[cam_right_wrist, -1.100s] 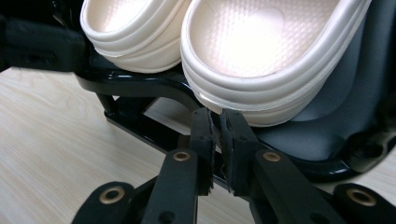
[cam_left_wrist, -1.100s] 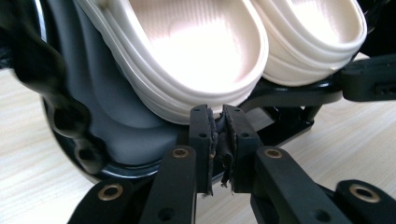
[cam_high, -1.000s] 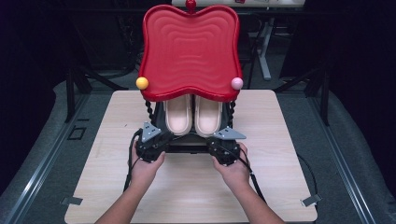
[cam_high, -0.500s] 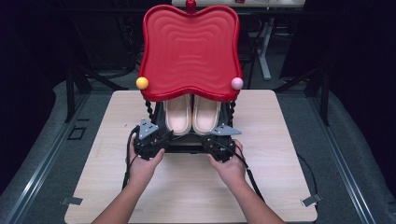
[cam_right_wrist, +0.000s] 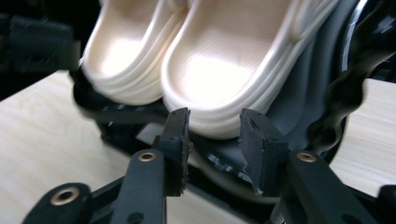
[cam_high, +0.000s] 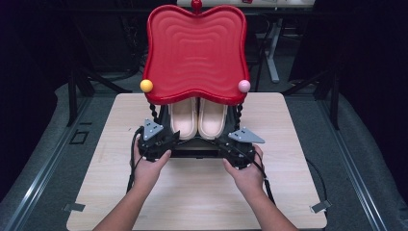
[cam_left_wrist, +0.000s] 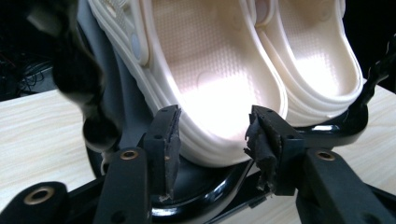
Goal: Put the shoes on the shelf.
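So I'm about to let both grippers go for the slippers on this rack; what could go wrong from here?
Both grippers are open at the heels. The left gripper brackets only the heel edge of the left slipper, so a shallow pinch might slip. The right gripper sits low near the black lower tray and could catch it. The red top shelf overhangs, so lifting straight up may hit it.

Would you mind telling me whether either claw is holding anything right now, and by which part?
Nothing is held: the left claw and right claw are both open, each before a slipper's heel.
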Demonstrator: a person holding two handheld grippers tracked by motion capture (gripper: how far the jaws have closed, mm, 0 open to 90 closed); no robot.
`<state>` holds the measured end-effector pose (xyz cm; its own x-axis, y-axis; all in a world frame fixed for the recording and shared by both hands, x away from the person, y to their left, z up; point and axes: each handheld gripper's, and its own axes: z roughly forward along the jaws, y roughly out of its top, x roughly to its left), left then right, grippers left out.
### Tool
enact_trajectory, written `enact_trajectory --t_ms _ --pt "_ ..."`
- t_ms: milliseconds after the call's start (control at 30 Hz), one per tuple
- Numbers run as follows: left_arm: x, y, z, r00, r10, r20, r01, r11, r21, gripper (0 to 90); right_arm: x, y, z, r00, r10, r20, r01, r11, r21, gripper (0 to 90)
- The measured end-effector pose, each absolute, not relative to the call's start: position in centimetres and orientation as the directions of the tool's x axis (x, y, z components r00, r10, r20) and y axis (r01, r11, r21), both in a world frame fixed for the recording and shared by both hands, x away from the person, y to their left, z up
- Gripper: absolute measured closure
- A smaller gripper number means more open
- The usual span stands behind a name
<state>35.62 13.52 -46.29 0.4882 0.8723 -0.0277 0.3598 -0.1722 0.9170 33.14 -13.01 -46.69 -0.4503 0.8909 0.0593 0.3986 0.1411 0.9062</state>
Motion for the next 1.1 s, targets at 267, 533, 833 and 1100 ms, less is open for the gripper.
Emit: enact_trajectory --t_ms 267,533,833,1100 --pt "36.9 13.0 -46.5 0.473 0.880 -0.048 0.384 -0.157 0.910 49.6 34.8 -13.1 -46.3 -0.404 0.908 0.112 0.403 0.067 0.913 54.2" --pt "37.8 13.0 -47.1 0.455 0.890 -0.043 0.411 -0.167 0.896 48.9 36.2 -12.6 -46.9 -0.383 0.916 0.119 0.421 0.059 0.905 52.5" --pt "38.0 12.8 -47.1 0.455 0.890 -0.001 0.396 -0.201 0.896 49.8 36.8 -12.3 -47.1 -0.387 0.918 0.090 0.411 0.084 0.908 55.0" --pt "38.1 12.4 -47.1 0.445 0.895 0.025 0.387 -0.218 0.896 52.8 37.4 -12.4 -47.2 -0.399 0.914 0.069 0.398 0.105 0.912 57.0"
